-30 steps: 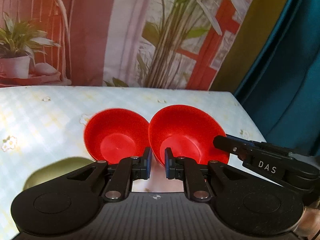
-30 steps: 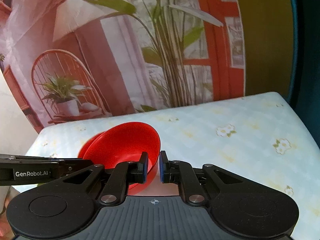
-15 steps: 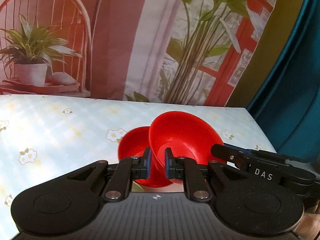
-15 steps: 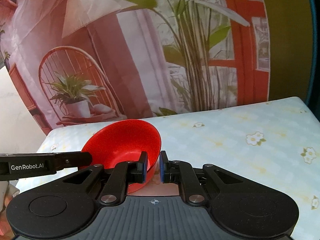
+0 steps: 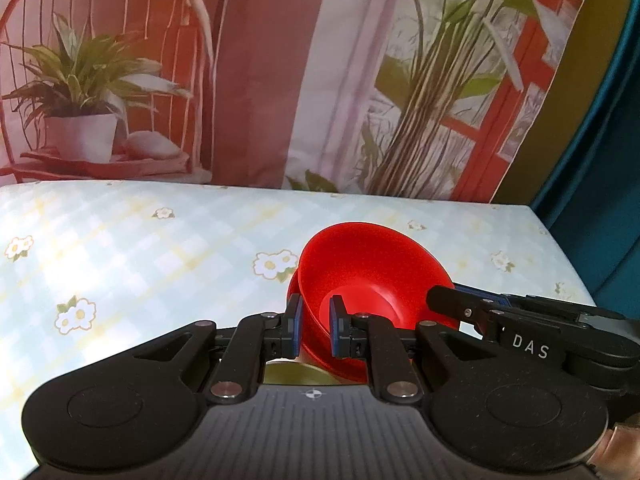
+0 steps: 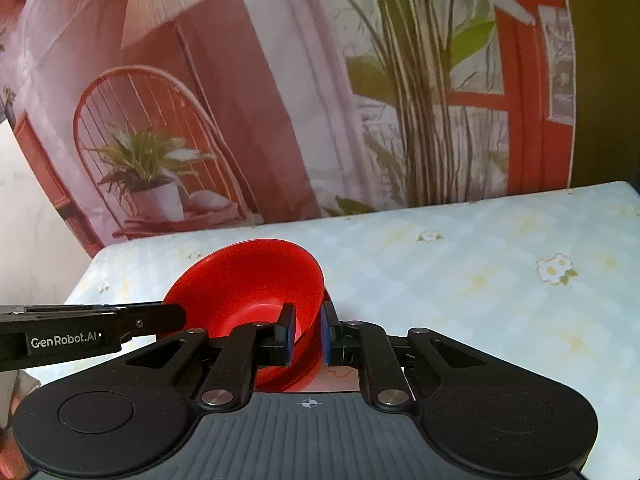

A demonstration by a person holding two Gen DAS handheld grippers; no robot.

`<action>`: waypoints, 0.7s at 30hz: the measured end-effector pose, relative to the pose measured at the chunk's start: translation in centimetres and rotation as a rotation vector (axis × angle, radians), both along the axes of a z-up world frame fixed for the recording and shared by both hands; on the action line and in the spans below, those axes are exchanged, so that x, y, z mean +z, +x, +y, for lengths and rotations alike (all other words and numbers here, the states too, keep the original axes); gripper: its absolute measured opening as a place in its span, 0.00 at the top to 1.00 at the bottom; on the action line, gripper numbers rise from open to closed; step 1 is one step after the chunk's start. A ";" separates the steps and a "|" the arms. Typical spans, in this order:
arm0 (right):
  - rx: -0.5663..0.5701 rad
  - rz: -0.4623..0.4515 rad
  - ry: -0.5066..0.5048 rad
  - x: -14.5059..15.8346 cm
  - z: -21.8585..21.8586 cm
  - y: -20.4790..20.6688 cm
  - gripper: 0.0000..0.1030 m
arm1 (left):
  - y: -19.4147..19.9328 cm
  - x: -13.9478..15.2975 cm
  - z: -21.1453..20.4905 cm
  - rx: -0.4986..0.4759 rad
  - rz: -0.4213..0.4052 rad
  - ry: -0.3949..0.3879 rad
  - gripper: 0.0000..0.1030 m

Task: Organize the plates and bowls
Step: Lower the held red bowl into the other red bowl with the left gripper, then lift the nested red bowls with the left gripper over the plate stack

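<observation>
A red bowl [image 5: 372,264] is held between both grippers above the table. My left gripper [image 5: 314,326] is shut on its left rim. My right gripper [image 6: 307,334] is shut on its right rim; the bowl also shows in the right wrist view [image 6: 248,280]. A second red bowl [image 5: 294,292] sits directly under it, only its edge showing at the left. The right gripper's fingers [image 5: 460,300] reach in from the right in the left wrist view. A green dish [image 5: 292,374] lies below, mostly hidden by my left gripper.
The table [image 5: 140,248] has a pale blue checked cloth with flowers. A printed backdrop [image 5: 280,80] stands along its far edge. A teal curtain [image 5: 600,160] hangs at the right. A pink item [image 6: 340,380] peeks out under my right gripper.
The held red bowl has moved left over the second red bowl, which is now almost hidden beneath it. Both grippers stay shut on the rim.
</observation>
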State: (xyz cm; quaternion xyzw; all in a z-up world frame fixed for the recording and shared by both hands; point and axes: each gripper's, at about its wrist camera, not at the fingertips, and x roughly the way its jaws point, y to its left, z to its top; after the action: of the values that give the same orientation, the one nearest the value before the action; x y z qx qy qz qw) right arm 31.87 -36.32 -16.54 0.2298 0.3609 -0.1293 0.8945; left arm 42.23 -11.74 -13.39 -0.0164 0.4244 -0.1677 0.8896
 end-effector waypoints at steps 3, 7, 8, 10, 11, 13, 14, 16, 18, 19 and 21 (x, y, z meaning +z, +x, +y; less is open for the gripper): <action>-0.003 0.009 0.004 -0.5 0.1 0.2 0.87 | 0.1 -0.3 -0.1 -0.005 0.002 0.017 0.86; -0.002 0.018 0.002 -0.8 0.3 0.3 0.87 | 0.3 -0.8 -0.1 -0.008 0.013 0.027 0.86; -0.001 0.019 0.000 -0.9 0.4 0.3 0.87 | 0.4 -0.9 -0.1 -0.008 0.017 0.028 0.86; 0.003 0.016 -0.008 -0.9 0.4 0.3 0.86 | 0.4 -1.1 -0.1 -0.008 0.020 0.029 0.86; 0.005 0.016 -0.011 -0.9 0.4 0.3 0.86 | 0.5 -1.2 -0.1 -0.005 0.019 0.033 0.86; 0.004 0.016 -0.018 -0.9 0.4 0.3 0.85 | 0.6 -1.3 -0.1 0.001 0.021 0.041 0.84; 0.002 0.015 -0.020 -0.9 0.5 0.3 0.84 | 0.6 -1.3 0.0 0.005 0.023 0.041 0.83; -0.006 0.021 -0.025 -1.1 0.5 0.3 0.80 | 0.8 -1.5 0.2 0.014 0.026 0.038 0.68; -0.006 0.026 -0.017 -1.4 0.5 0.2 0.80 | 1.1 -1.7 0.4 0.029 0.030 0.034 0.61; -0.007 0.030 -0.012 -1.6 0.5 0.2 0.80 | 1.3 -1.8 0.5 0.033 0.038 0.029 0.61; -0.010 0.036 0.000 -2.0 0.5 0.2 0.80 | 1.8 -2.2 0.6 0.037 0.065 0.014 0.61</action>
State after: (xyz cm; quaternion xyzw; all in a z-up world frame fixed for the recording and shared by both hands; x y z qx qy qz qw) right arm 32.06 -35.83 -18.52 0.2291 0.3760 -0.1379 0.8872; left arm 44.00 -11.14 -15.58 -0.0235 0.4537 -0.1477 0.8785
